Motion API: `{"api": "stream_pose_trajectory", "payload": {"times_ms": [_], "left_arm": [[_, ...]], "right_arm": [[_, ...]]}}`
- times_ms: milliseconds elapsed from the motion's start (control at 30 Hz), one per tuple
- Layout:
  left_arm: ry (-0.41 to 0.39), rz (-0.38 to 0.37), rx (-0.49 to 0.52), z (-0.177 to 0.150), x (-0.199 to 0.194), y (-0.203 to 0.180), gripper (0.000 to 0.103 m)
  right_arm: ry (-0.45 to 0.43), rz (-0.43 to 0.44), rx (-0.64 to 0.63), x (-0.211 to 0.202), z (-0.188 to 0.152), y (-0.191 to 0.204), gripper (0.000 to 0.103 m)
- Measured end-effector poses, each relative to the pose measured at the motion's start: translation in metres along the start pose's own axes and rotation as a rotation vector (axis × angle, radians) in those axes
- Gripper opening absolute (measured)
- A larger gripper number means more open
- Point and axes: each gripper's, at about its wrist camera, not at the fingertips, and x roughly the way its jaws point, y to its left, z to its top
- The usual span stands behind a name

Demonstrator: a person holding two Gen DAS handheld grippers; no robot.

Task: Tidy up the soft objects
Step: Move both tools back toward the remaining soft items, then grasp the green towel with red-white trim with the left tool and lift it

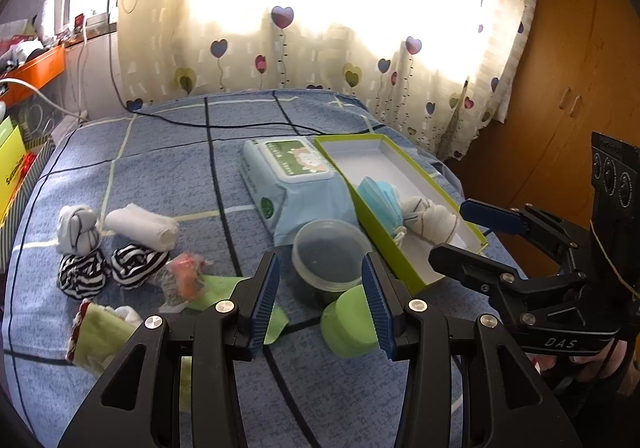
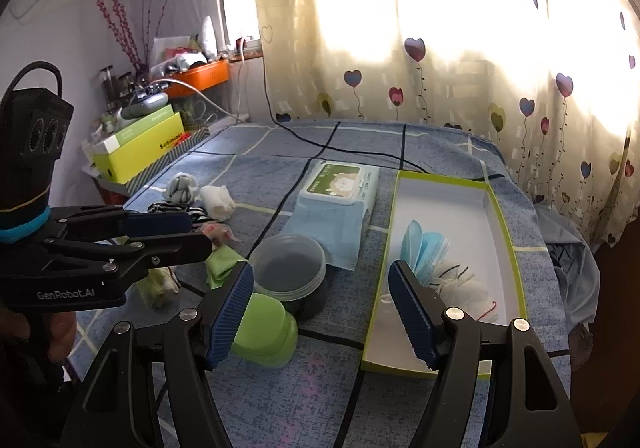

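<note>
Bed [image 1: 160,152], blue checked cover, carrying all items.

Box [image 1: 348,176], green-rimmed, white inside, lidless, at the right side of the bed. Contents: blue masks [image 1: 378,200] touching a knotted white sock [image 1: 430,218] at the near end; far end bare.

Wipes pack [image 1: 288,176], just left of the box, touching it. Clear tub [image 1: 330,254] in front of the pack; green cup [image 1: 352,324] on its side, touching the tub.

Left wrist view only: full loose pile at left, comprising a knotted grey-white sock [image 1: 78,228], white roll [image 1: 142,226], two striped socks [image 1: 110,268], crinkled wrapper [image 1: 184,274], green cloth [image 1: 218,288], green pouch [image 1: 100,332]. In the right wrist view the left gripper's body hides most of these.

Right wrist view only: cluttered side shelf with yellow box [image 2: 136,144] and orange tray [image 2: 200,78].

Left gripper [image 1: 320,302]: jaws apart, nothing held, tub and cup seen between the fingers.

Right gripper [image 2: 320,312]: jaws apart, nothing held, beside the box's near end.

Black cable [image 1: 208,122] crosses the far bed. Heart curtain [image 1: 320,28] behind.
</note>
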Motion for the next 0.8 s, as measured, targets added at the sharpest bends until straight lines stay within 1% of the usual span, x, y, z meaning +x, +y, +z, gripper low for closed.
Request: {"api": "stream_pose_trajectory", "payload": {"times_ms": [333, 533, 800], "left_arm": [[0.013, 0.044, -0.097, -0.018, -0.007, 0.034, 0.044], [-0.013, 0.074, -0.149, -0.029, -0.022, 0.055, 0.044], [-0.030, 0.140, -0.204, -0.044, -0.038, 0.080, 0.044]], "right_arm": [[0.020, 0.069, -0.066, 0.014, 0.003, 0.031, 0.070], [0.024, 0.111, -0.104, 0.021, 0.007, 0.049, 0.070], [0.036, 0.168, -0.150, 0.031, 0.009, 0.071, 0.070]]}}
